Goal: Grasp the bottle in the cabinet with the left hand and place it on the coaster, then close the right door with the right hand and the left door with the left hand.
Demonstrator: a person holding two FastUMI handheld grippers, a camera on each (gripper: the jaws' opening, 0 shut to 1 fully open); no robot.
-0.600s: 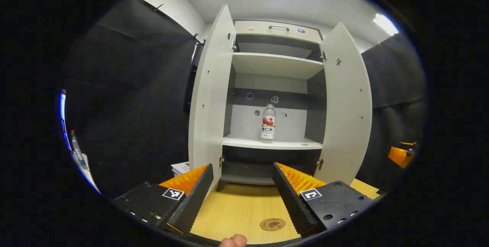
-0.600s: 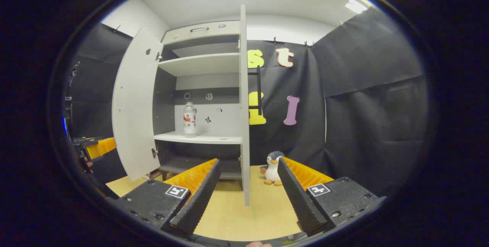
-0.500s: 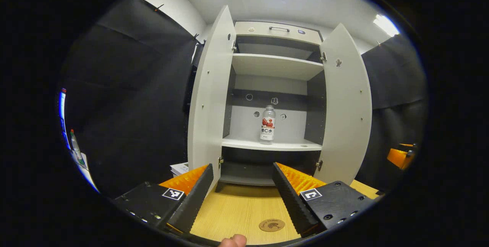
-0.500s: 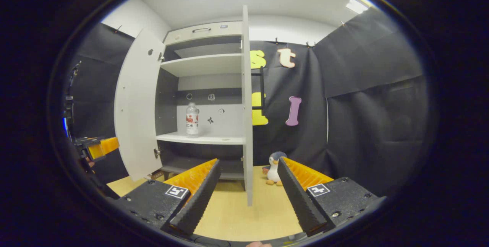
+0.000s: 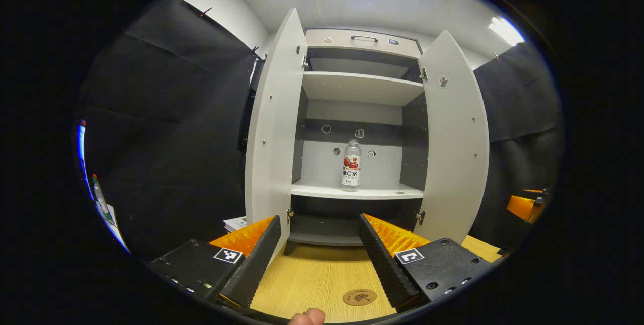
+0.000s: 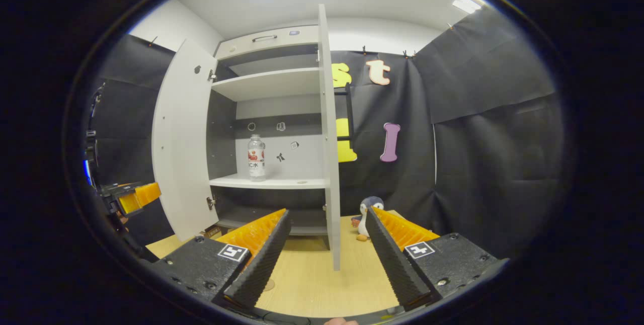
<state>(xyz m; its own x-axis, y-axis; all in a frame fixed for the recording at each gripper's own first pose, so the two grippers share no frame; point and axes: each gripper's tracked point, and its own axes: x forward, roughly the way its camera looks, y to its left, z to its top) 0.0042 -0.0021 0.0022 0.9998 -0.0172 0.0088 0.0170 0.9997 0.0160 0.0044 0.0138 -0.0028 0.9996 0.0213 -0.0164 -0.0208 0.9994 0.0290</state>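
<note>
A clear bottle (image 5: 350, 165) with a red and white label stands upright on the middle shelf of a white cabinet (image 5: 358, 88); both doors are swung wide. The bottle (image 6: 256, 158) also shows in the right gripper view. A round brown coaster (image 5: 359, 297) lies on the wooden table close in front of me. My left gripper (image 5: 317, 259) is open and empty, well short of the cabinet and facing the bottle. My right gripper (image 6: 326, 257) is open and empty, with the edge of the right door (image 6: 329, 134) straight ahead between its fingers. The left gripper (image 6: 132, 198) appears far left in the right gripper view.
A plush penguin (image 6: 366, 212) sits on the table right of the right door. The left door (image 5: 271, 129) and right door (image 5: 455, 139) flank the opening. A stack of papers (image 5: 235, 223) lies behind the left door. A marker-like bottle (image 5: 98, 195) stands far left.
Both views have shifted slightly: the cabinet and bottle sit a little higher in the left gripper view, and the door edge and penguin have slid rightward in the right gripper view. Both grippers stay open.
</note>
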